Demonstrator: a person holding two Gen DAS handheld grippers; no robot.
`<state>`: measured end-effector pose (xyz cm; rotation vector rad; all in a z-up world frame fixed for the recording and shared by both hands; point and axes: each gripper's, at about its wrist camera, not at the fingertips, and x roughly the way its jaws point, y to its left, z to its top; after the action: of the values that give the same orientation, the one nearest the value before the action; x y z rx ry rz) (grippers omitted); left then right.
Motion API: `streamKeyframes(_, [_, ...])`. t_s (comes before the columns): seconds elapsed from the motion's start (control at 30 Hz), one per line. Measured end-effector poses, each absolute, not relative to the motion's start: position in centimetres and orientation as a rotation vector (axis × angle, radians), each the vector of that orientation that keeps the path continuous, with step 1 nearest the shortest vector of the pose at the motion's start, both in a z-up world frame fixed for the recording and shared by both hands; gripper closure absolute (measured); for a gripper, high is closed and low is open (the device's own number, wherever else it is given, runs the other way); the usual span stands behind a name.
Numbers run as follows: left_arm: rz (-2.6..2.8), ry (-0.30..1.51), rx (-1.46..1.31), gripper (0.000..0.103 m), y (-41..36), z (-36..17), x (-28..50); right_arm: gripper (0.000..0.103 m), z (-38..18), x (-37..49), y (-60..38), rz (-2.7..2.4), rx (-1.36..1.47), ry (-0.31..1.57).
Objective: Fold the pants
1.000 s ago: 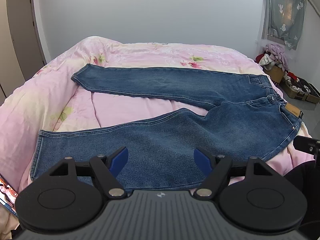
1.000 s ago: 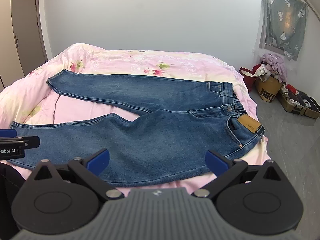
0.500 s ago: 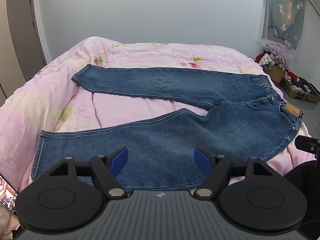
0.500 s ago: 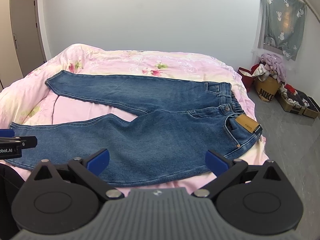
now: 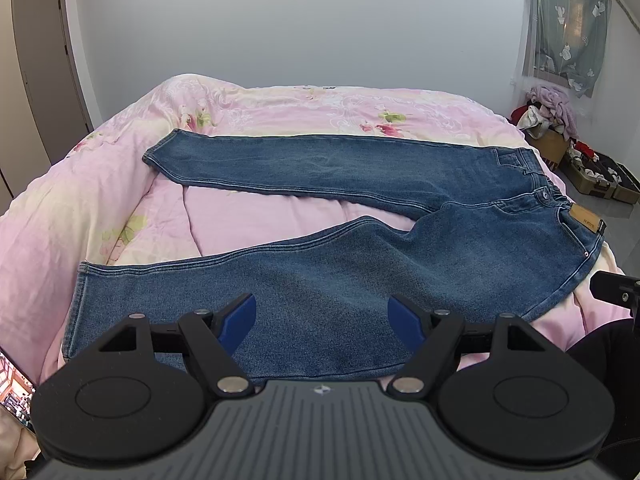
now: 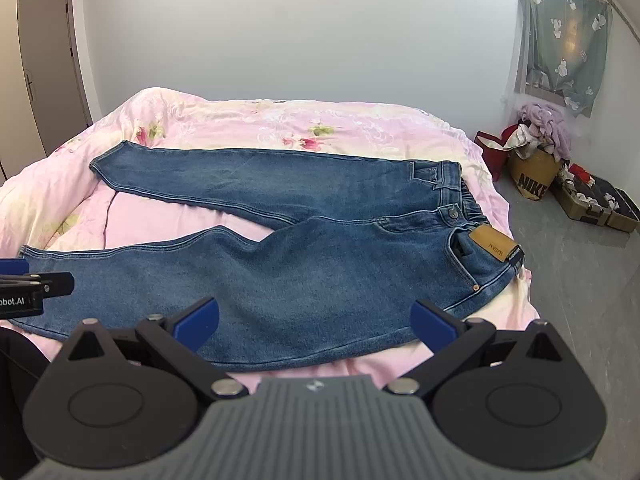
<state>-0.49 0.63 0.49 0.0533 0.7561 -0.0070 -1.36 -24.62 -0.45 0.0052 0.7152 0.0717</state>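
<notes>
Blue jeans (image 5: 360, 264) lie spread flat on a pink floral bedspread (image 5: 280, 116), legs apart toward the left, waistband with a tan leather patch (image 5: 585, 219) at the right. They also show in the right wrist view (image 6: 300, 272). My left gripper (image 5: 322, 318) is open and empty, hovering over the near leg. My right gripper (image 6: 314, 318) is open wide and empty, above the near edge of the seat and thigh. The left gripper's side (image 6: 24, 292) shows at the right view's left edge.
The bedspread (image 6: 280, 128) fills the bed to a plain wall. Right of the bed, on the grey floor, stand a cardboard box of clothes (image 6: 534, 172) and open cases (image 6: 600, 204). A door (image 6: 48, 60) is at the far left. A curtain (image 6: 560, 36) hangs at the right.
Both views have shifted only slightly; the jeans lie as before and both grippers stay open.
</notes>
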Motion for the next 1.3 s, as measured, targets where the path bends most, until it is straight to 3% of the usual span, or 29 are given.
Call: streamKeyframes(1.3, [-0.019, 0.767, 0.082, 0.015, 0.15, 0.11, -0.51, 0.005, -0.79, -1.37, -24.95, 0.071, 0.024, 0.734])
